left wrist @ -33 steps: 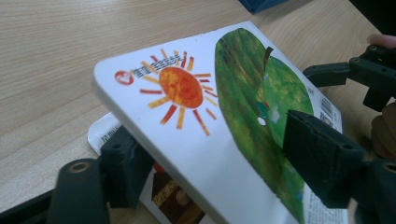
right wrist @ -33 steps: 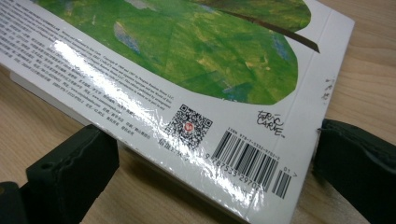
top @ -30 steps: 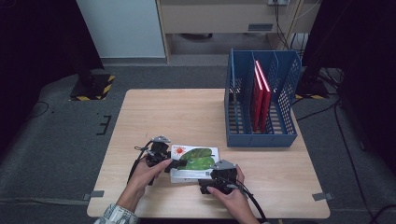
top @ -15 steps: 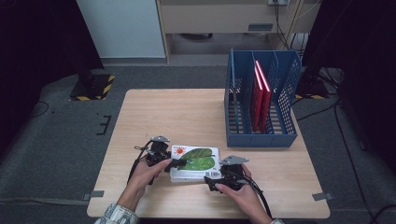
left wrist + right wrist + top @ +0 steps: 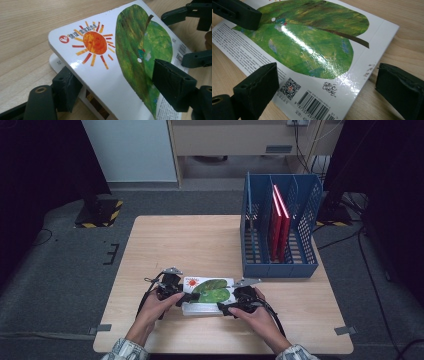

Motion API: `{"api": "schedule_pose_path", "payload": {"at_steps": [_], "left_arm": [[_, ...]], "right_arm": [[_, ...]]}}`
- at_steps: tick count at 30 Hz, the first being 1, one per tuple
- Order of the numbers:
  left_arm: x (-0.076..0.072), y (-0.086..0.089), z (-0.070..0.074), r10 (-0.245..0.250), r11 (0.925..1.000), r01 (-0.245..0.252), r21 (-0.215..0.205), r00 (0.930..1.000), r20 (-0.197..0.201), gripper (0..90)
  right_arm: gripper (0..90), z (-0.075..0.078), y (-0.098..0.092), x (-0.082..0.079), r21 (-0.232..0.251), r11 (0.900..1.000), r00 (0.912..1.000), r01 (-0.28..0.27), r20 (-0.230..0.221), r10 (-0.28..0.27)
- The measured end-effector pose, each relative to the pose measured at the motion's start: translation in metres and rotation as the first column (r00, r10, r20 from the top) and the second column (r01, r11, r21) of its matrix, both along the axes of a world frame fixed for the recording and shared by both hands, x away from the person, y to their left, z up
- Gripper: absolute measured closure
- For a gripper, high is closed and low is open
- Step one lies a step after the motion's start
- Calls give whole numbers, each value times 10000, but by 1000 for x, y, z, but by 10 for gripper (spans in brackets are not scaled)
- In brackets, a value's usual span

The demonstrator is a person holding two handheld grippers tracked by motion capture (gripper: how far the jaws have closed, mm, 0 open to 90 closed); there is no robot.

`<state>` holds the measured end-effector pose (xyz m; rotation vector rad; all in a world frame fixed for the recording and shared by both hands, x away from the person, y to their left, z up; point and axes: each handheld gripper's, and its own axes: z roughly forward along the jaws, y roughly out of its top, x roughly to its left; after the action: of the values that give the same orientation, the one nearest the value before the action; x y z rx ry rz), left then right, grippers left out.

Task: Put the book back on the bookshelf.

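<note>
Wooden table (image 5: pixel 200 240); left hand-held gripper (image 5: pixel 186 298) clamping book (image 5: pixel 210 290); right hand-held gripper (image 5: pixel 226 308) level, released.

The right tool (image 5: pixel 325 92) stands open, its jaws flanking the near corner of the picture book (image 5: pixel 312 47) on the bench (image 5: pixel 407 37).

Bare tabletop (image 5: pixel 190 245) beyond the book (image 5: pixel 210 292); blue rack (image 5: pixel 280 265) close at right.
</note>
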<state>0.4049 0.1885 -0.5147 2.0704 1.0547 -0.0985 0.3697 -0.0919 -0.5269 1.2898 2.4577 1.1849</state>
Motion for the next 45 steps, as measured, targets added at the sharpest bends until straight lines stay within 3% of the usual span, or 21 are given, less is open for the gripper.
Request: {"api": "schedule_pose_path", "payload": {"at_steps": [5, 14, 17, 23, 29, 37, 40, 45], "left_arm": [[-3, -1, 0, -173, 9996, 173, -227, 9999, -7, 231], [-8, -4, 1, -409, 9989, 413, -198, 9990, 202, 246], [-9, -3, 0, -486, 9987, 487, -162, 9988, 110, 250], [-8, 0, 0, -573, 9979, 574, -301, 9984, 24, 326], [-11, 0, 4, -828, 9964, 834, -171, 9960, 340, 381], [-14, 4, 8, -1036, 9942, 1051, -222, 9927, 610, 441], [-15, 3, 10, -1124, 9935, 1134, -81, 9905, 792, 442], [-13, 7, 18, -797, 9967, 813, -60, 9869, 1401, 483]], "right_arm": [[23, -1, 3, 3, 138, 9998, 9999, -155, -11, 155], [9, -1, 3, 4, 208, 9997, 9999, -150, 10, 149], [5, -1, 4, 4, 164, 9997, 9999, -156, 29, 156], [6, -3, 2, 8, 179, 9998, 10000, -46, -76, 47], [2, -4, -1, 10, 175, 9998, 9996, -114, -251, 119], [35, -2, -3, 14, 583, 9978, 9983, -324, -464, 351], [52, 0, -2, 14, 328, 9990, 9984, -319, -453, 334], [166, 11, -4, 14, 307, 9995, 9996, 7, 270, -15]]}}
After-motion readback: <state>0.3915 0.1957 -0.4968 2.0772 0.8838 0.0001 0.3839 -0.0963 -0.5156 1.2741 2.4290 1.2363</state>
